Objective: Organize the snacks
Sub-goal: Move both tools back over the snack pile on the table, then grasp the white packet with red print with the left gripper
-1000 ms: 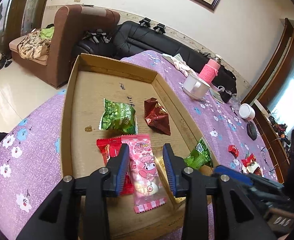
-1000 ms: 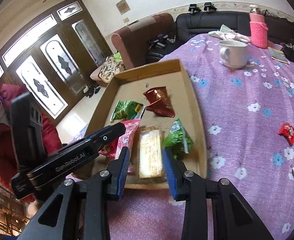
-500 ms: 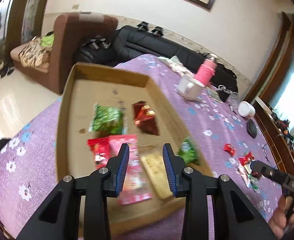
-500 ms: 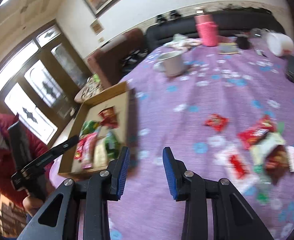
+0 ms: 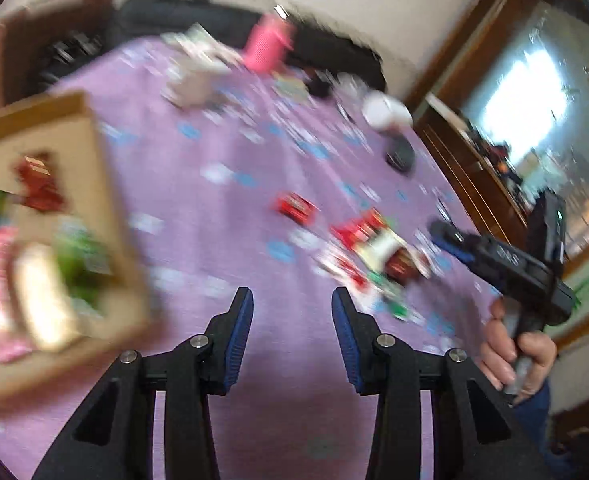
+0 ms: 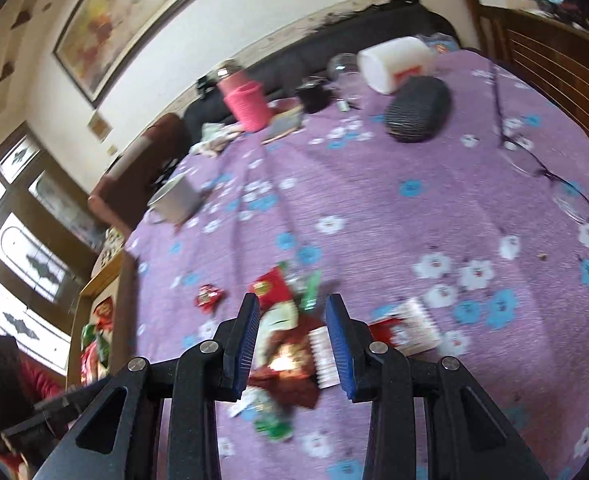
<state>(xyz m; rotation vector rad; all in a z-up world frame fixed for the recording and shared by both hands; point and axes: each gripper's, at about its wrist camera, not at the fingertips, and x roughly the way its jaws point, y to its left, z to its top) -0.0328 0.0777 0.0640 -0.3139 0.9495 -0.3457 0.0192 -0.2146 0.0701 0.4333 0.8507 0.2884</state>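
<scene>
Swung away from the cardboard tray [image 5: 94, 184] to the snack pile [image 6: 290, 344]; right gripper [image 6: 292, 336] nearer, jaws wide, empty, seemingly just above; left gripper [image 5: 292, 332] likewise gaping, empty.

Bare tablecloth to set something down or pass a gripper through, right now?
Free: the purple tablecloth between the mug, the dark case and the snack pile; also the strip between the cardboard box and that pile. Crowded: the pile under the right gripper, and the far edge.
</scene>
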